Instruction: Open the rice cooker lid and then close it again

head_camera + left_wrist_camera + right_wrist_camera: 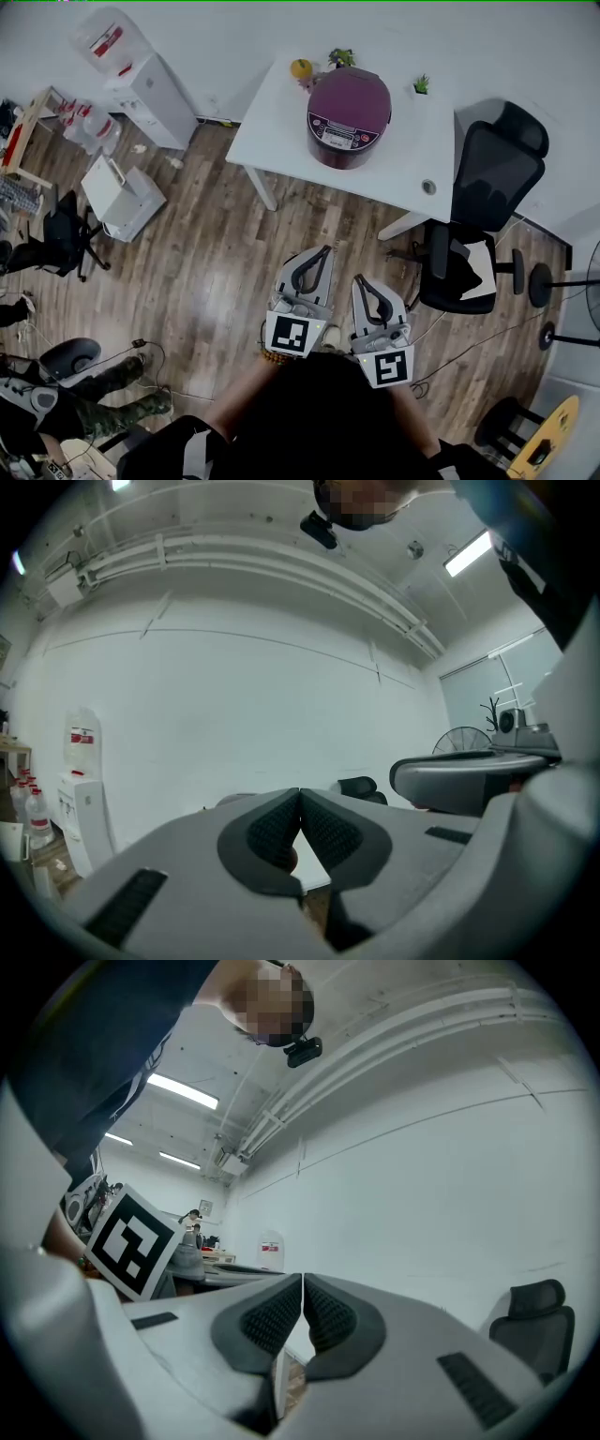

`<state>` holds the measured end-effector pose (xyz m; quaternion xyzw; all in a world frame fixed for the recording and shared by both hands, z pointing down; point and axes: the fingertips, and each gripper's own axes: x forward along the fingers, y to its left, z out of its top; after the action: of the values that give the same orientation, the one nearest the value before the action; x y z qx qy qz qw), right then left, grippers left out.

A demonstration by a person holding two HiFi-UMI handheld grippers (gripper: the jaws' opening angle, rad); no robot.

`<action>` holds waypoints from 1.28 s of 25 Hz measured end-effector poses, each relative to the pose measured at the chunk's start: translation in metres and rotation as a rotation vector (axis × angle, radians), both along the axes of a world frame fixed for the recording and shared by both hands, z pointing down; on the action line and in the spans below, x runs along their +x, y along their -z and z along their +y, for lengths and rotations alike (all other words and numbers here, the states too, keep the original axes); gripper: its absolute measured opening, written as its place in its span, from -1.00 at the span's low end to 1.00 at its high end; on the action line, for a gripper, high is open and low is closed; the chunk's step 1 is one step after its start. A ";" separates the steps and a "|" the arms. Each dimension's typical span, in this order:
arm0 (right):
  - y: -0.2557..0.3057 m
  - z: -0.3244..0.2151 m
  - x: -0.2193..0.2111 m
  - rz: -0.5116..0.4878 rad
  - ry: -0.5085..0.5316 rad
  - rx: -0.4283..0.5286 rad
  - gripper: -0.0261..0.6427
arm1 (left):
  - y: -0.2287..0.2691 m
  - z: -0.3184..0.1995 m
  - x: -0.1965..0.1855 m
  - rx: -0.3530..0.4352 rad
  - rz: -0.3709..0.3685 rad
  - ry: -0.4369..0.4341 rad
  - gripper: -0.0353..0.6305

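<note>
A maroon rice cooker (349, 115) with its lid down stands on the white table (281, 131) at the back of the head view. My left gripper (323, 250) and right gripper (361, 280) hang side by side over the wooden floor, well short of the table, both shut with nothing between the pads. In the left gripper view the gripper (299, 794) has its tips touching; the table edge peeks below them. In the right gripper view the gripper (303, 1280) is likewise shut, pointing level at the white wall.
A black office chair (473, 225) stands right of the table. An orange fruit (300, 67) and two small plants (422, 84) sit on the table. A water dispenser (141, 89) and white box (127, 197) are at the left; another chair (56, 239) and seated legs lie lower left.
</note>
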<state>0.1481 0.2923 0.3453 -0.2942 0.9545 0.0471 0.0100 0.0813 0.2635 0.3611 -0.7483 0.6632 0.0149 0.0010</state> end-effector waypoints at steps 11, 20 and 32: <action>-0.006 -0.057 -0.055 0.036 -0.006 -0.009 -0.83 | -0.013 -0.049 -0.062 -0.020 0.018 0.023 -0.82; -0.003 -0.092 -0.109 0.058 0.010 0.009 -0.83 | -0.011 -0.084 -0.117 -0.010 0.029 0.046 -0.82; 0.006 -0.130 -0.157 0.042 -0.085 0.023 -0.83 | 0.002 -0.116 -0.177 0.006 0.020 -0.001 -0.82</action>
<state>-0.0086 0.1622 0.3396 -0.3333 0.9406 0.0646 -0.0089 -0.0959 0.1473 0.3595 -0.7486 0.6626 0.0243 -0.0034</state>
